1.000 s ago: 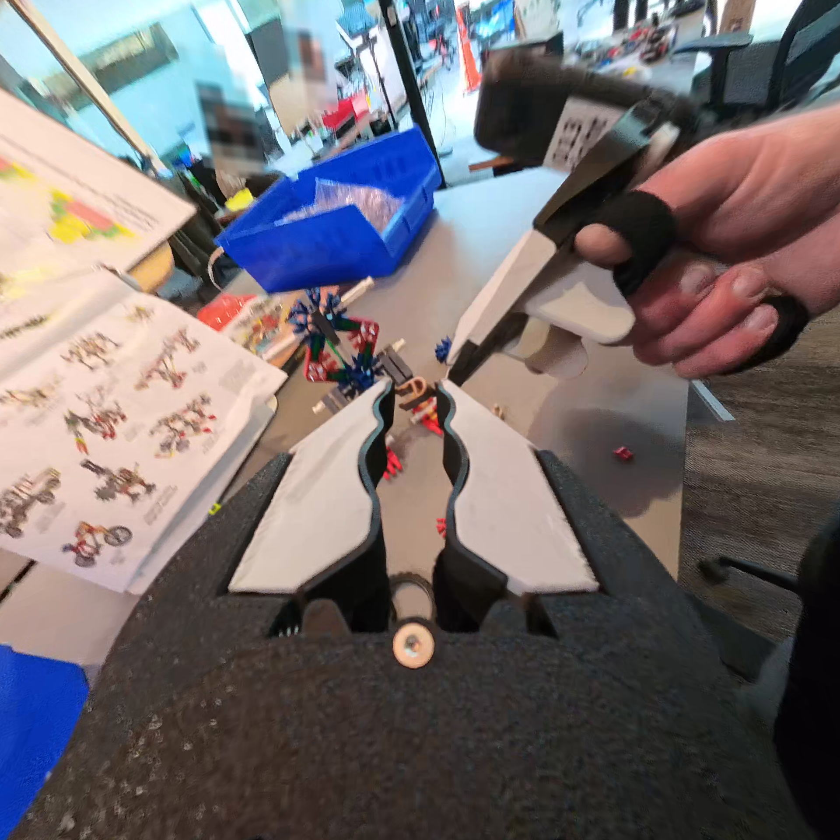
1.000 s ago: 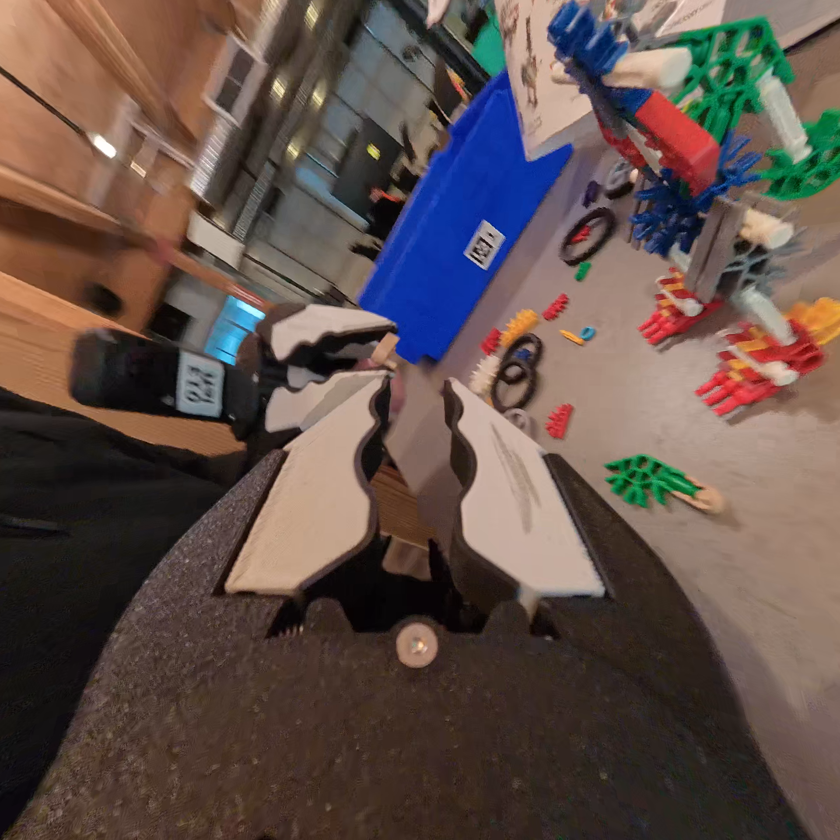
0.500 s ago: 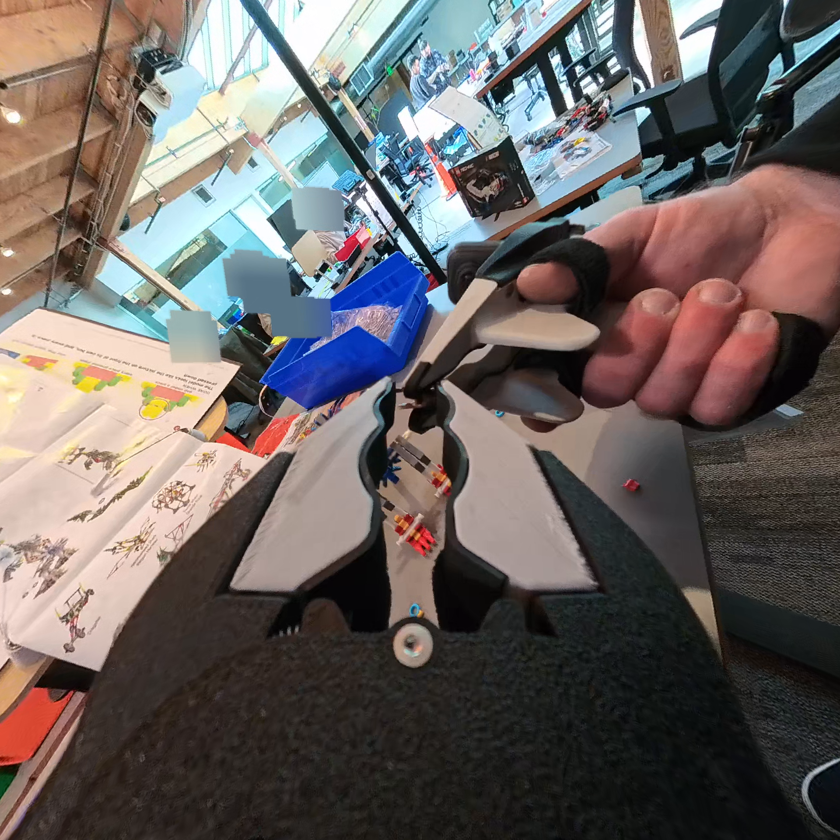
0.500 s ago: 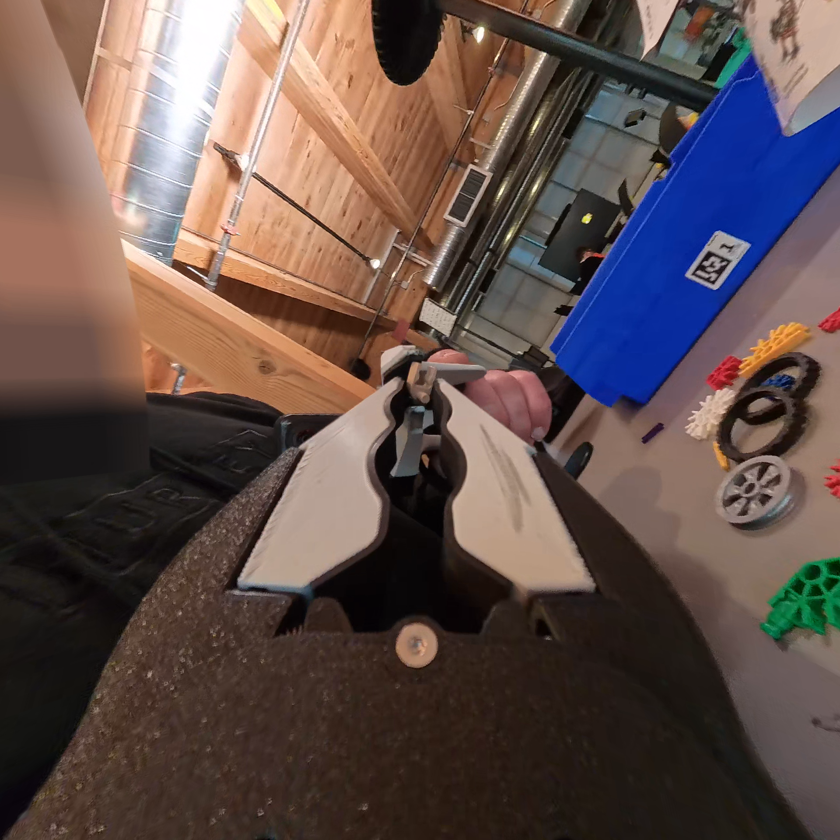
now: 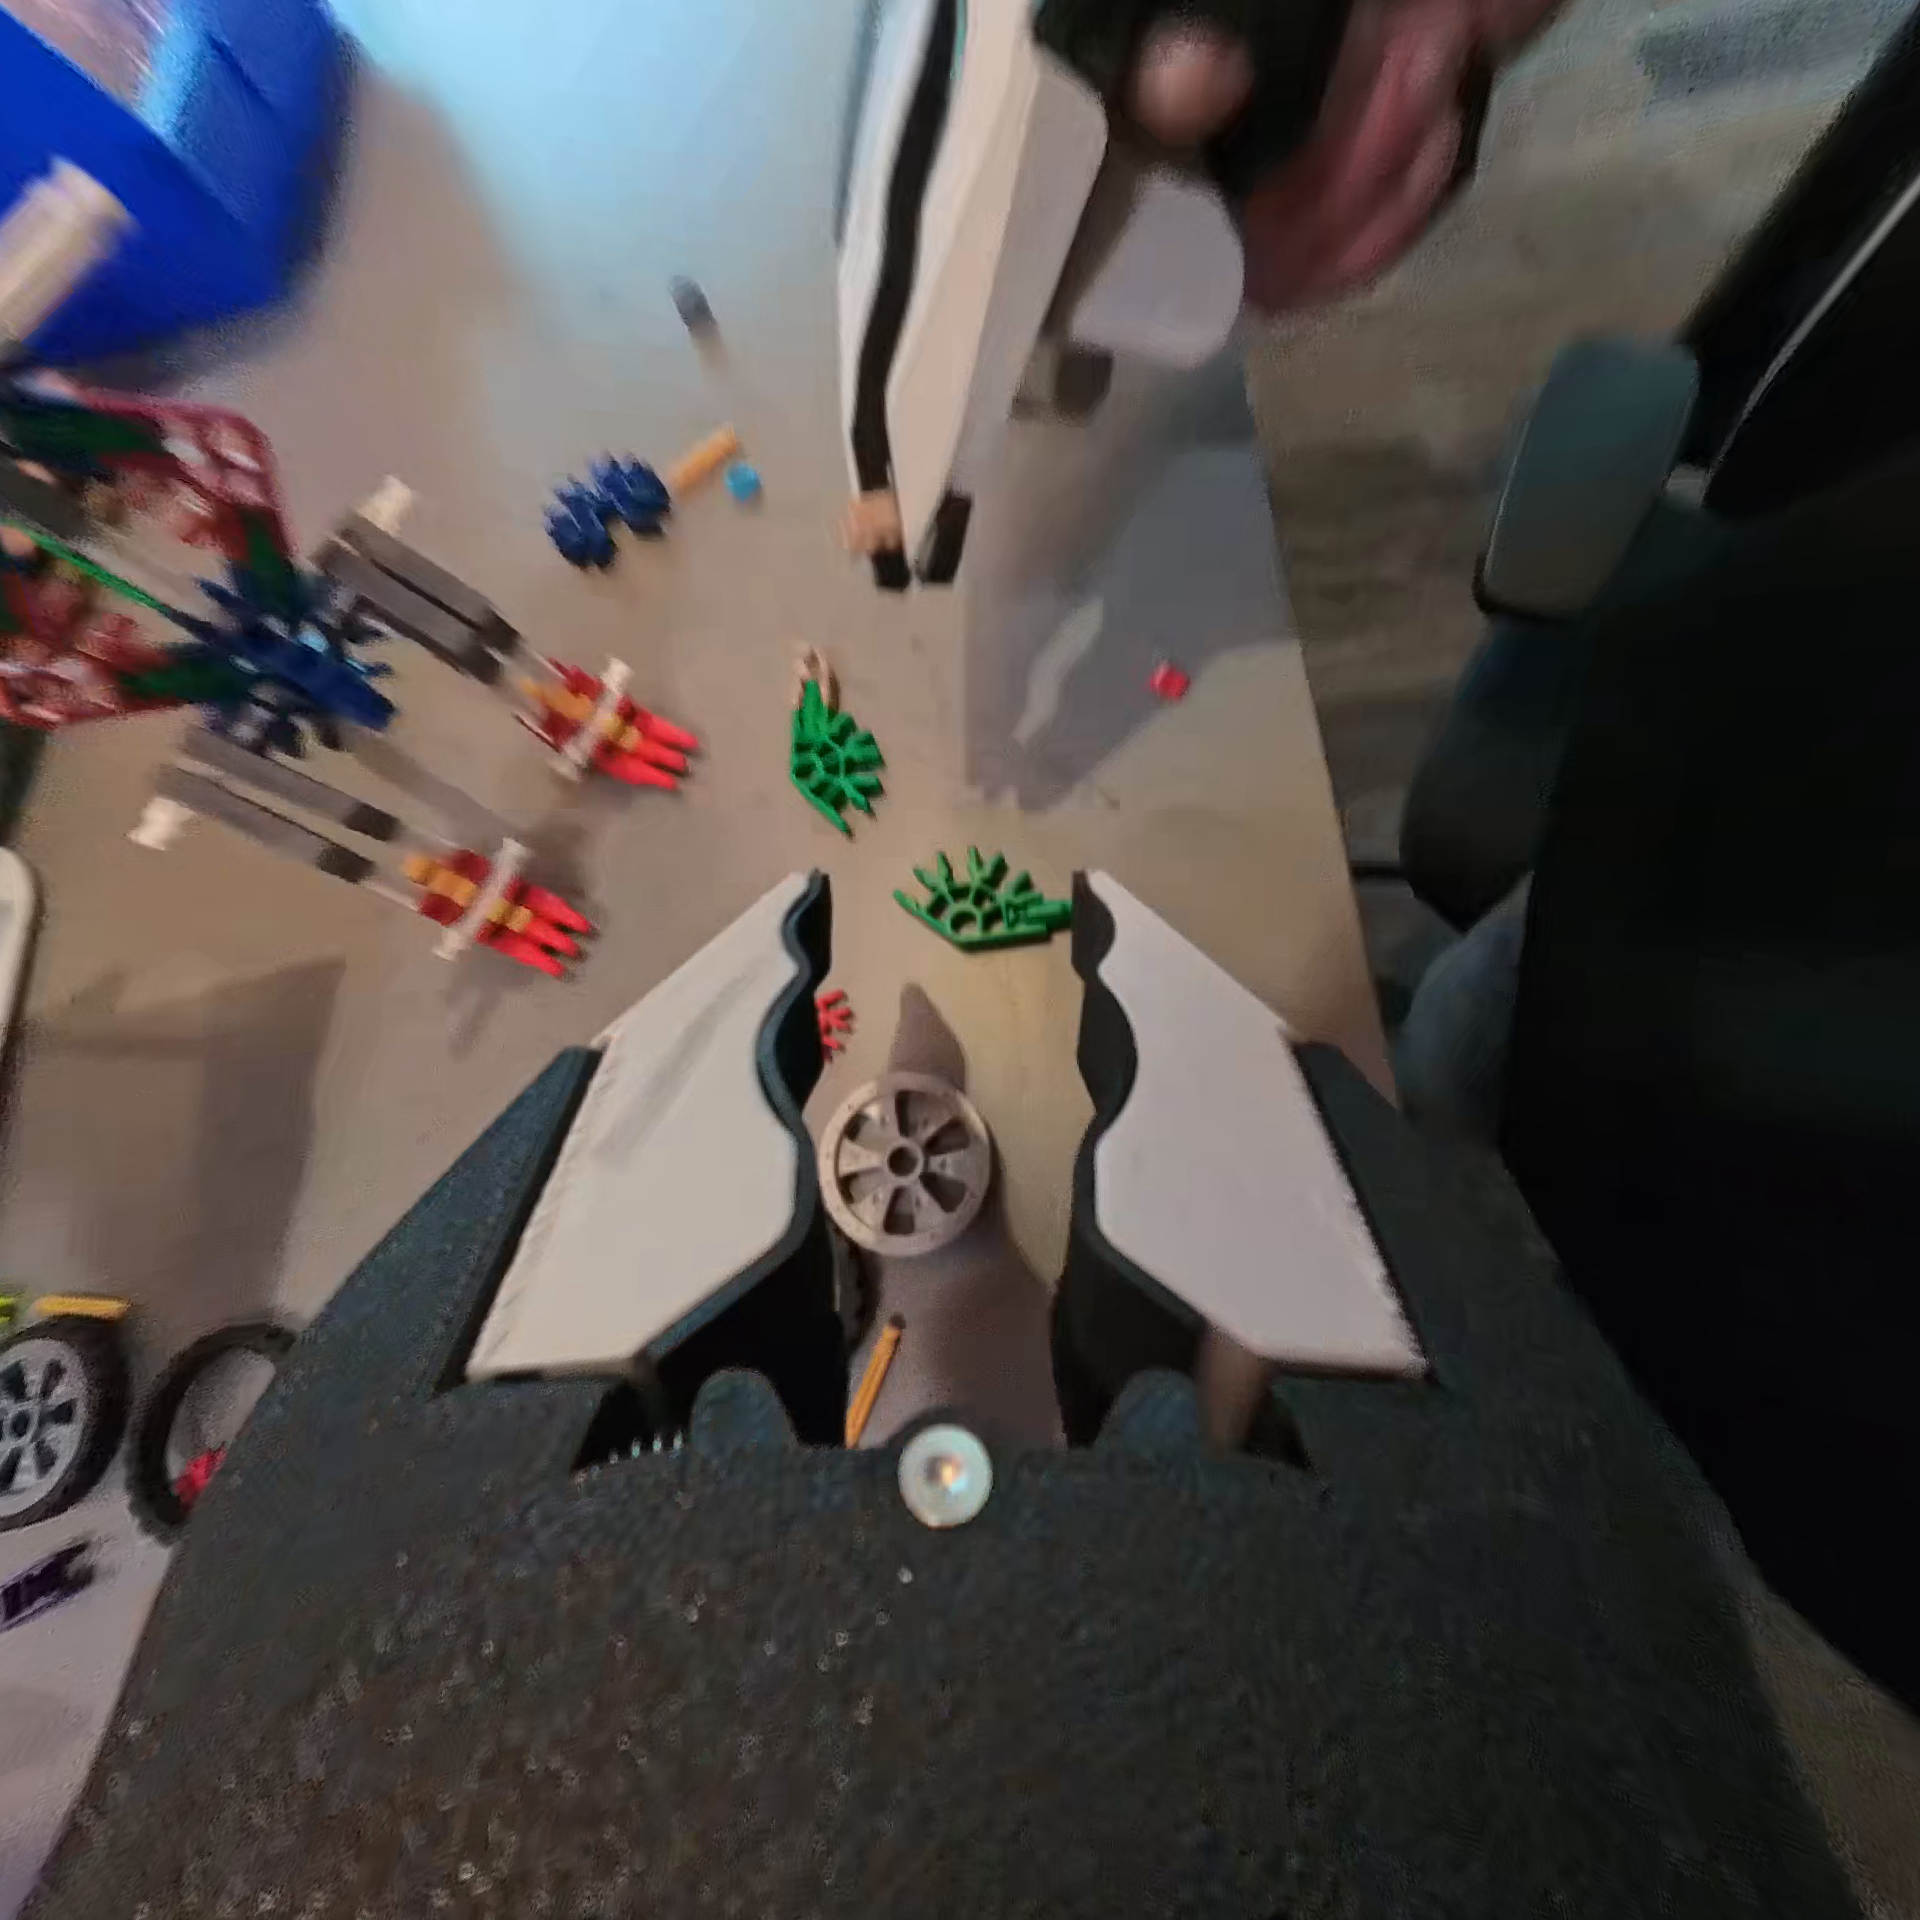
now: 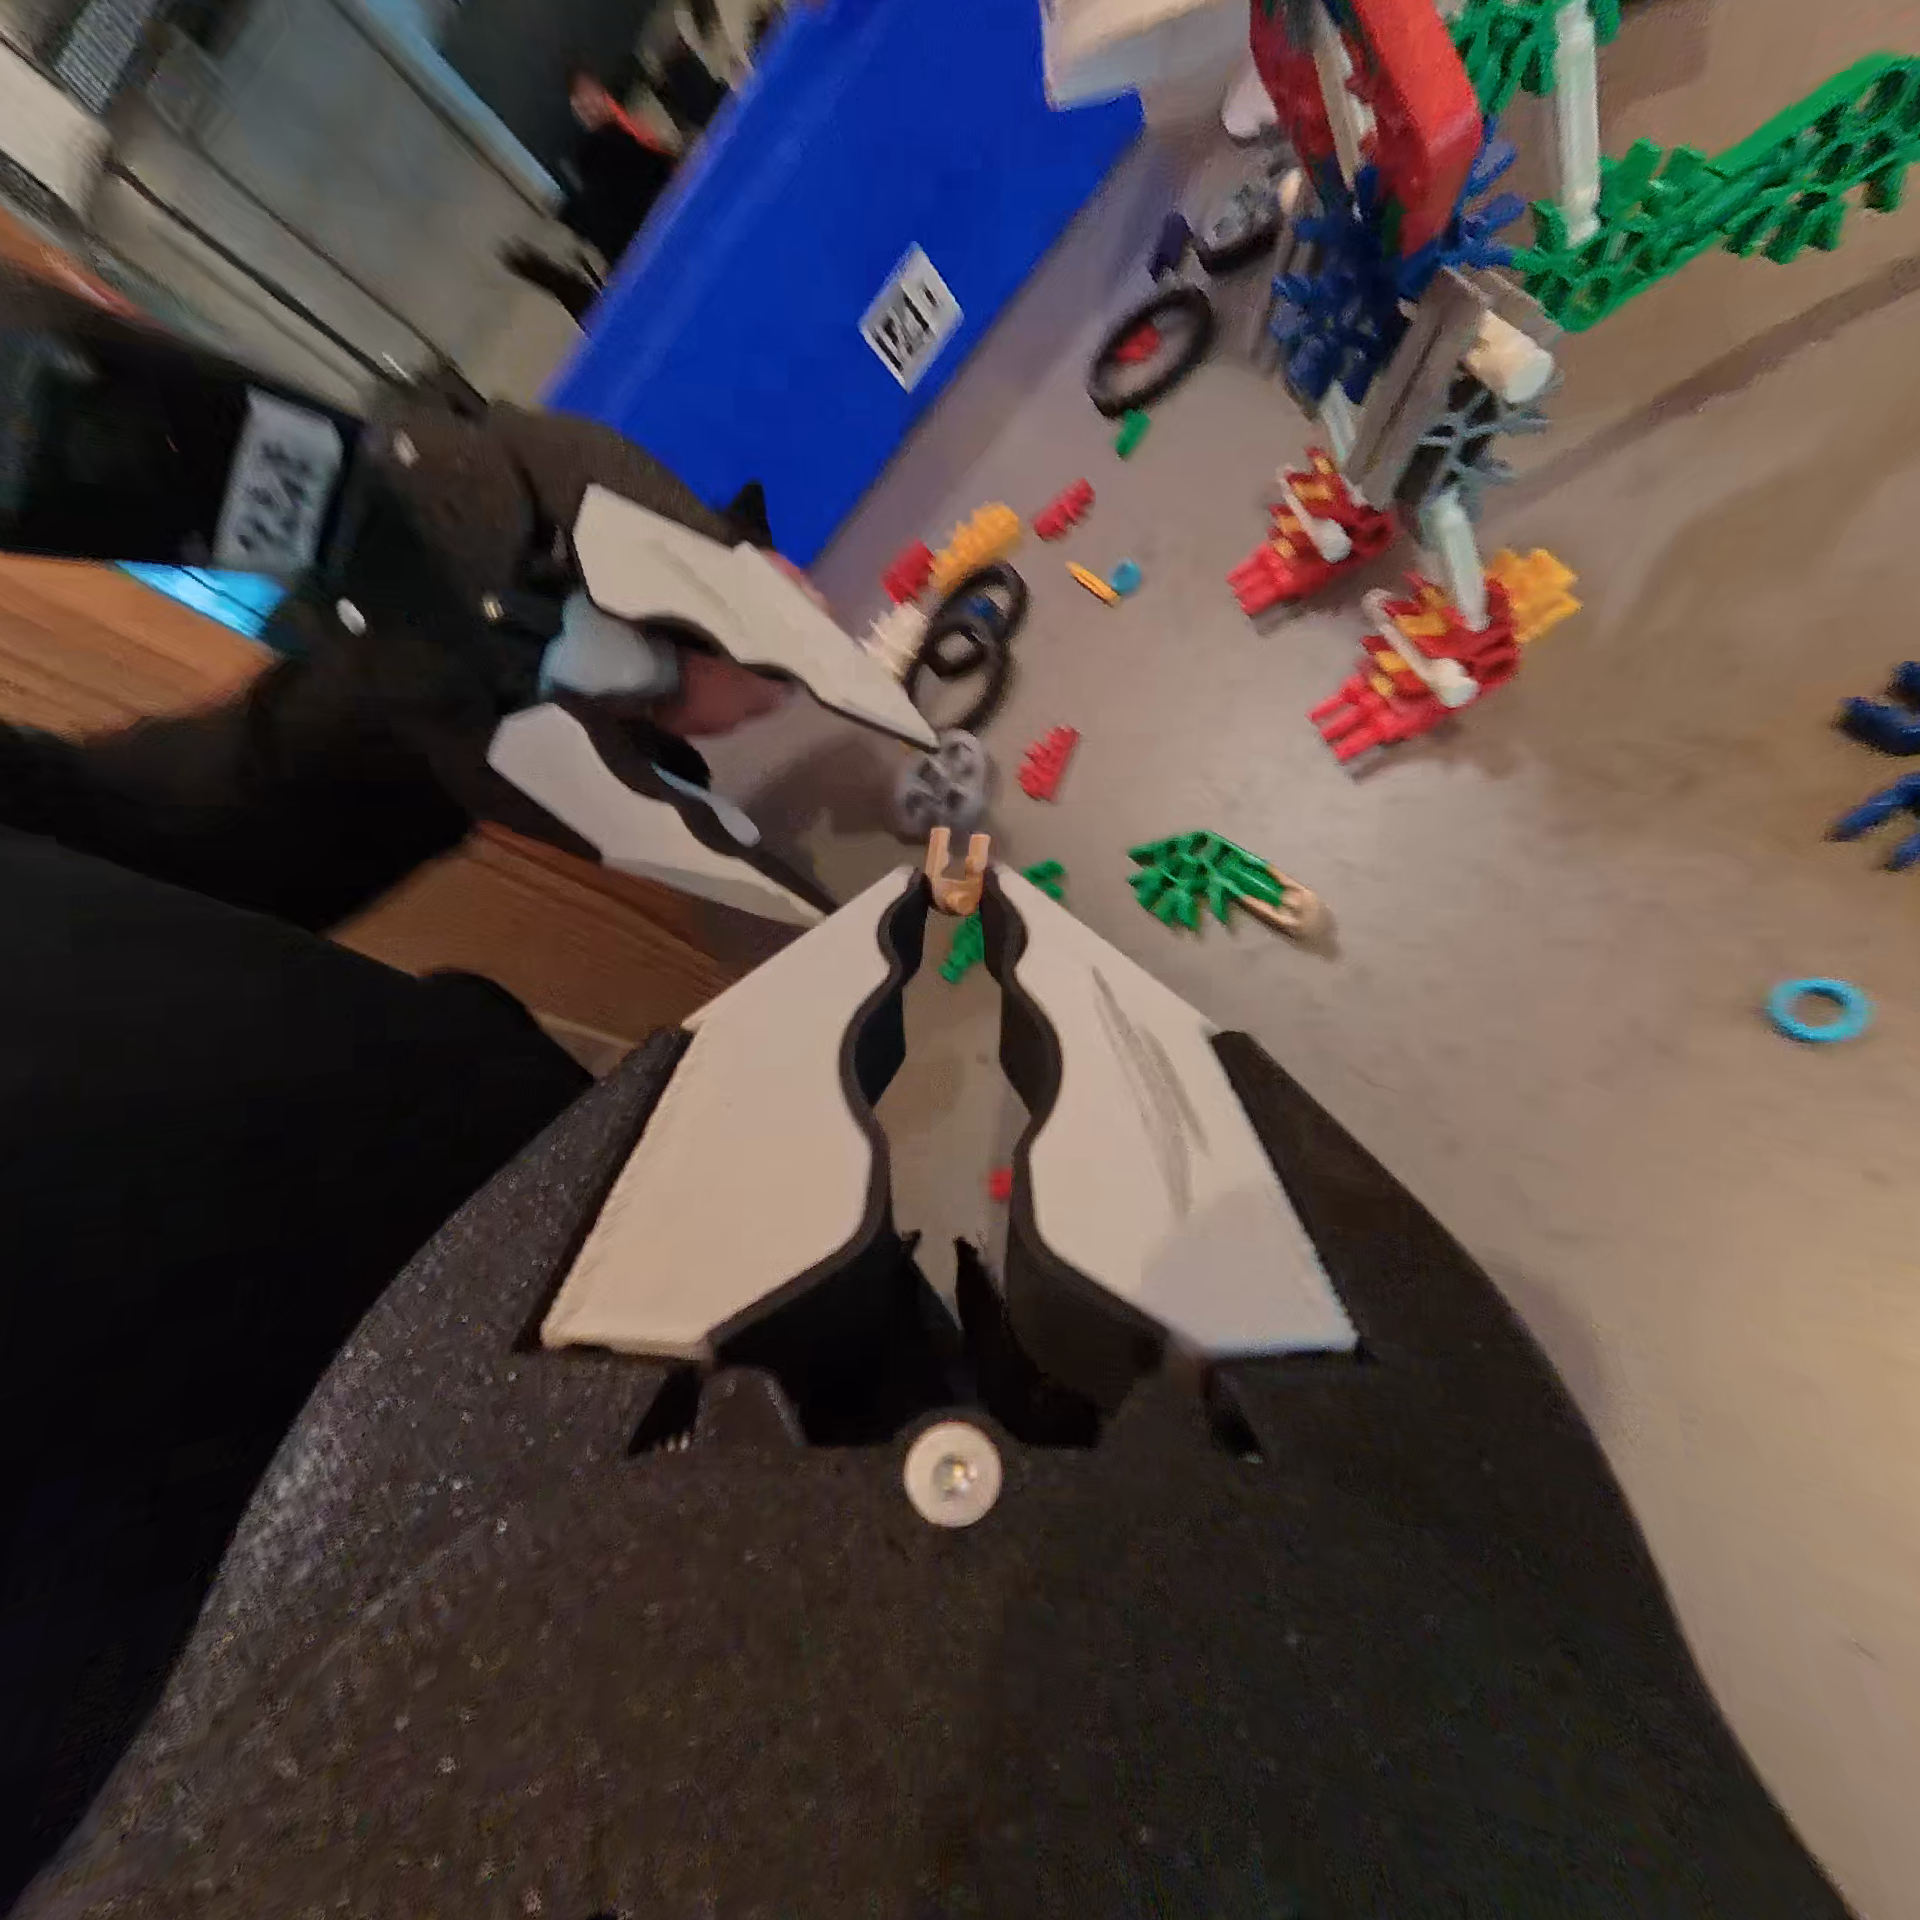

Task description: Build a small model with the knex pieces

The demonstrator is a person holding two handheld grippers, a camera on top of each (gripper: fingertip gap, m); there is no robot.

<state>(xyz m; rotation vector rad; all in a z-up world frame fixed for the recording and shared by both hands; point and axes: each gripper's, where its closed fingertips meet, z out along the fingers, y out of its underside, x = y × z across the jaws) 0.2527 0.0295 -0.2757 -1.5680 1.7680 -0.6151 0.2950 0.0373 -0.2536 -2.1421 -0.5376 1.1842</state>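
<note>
**Left fingers spread above a grey wheel hub, right fingers pinched on a tan clip**

The left gripper [image 5: 945, 894] is held over the grey tabletop [image 5: 416, 1039] with its fingers set wide apart; nothing is gripped. A grey spoked wheel hub [image 5: 904, 1169] is seen lying flat on the table in the gap between them, with a thin orange rod [image 5: 873, 1377] nearer the gripper body. Just past the fingertips a green fan-shaped connector [image 5: 982, 902] is found, and a second green connector [image 5: 834, 756] a little farther off. A small red piece [image 5: 833, 1018] is partly hidden by the left finger.

The right gripper [image 6: 958, 878] is shown with its fingertips drawn together on a small tan clip [image 6: 956, 862], which is held clear of the table and sticks out beyond the tips.

To the left, two grey-rod assemblies with red and yellow ends [image 5: 499, 904] are laid out, joined to a blue, red and green model [image 5: 260, 655]. Farthest back, a blue bin [image 6: 831, 281] is seen, much blurred
</note>
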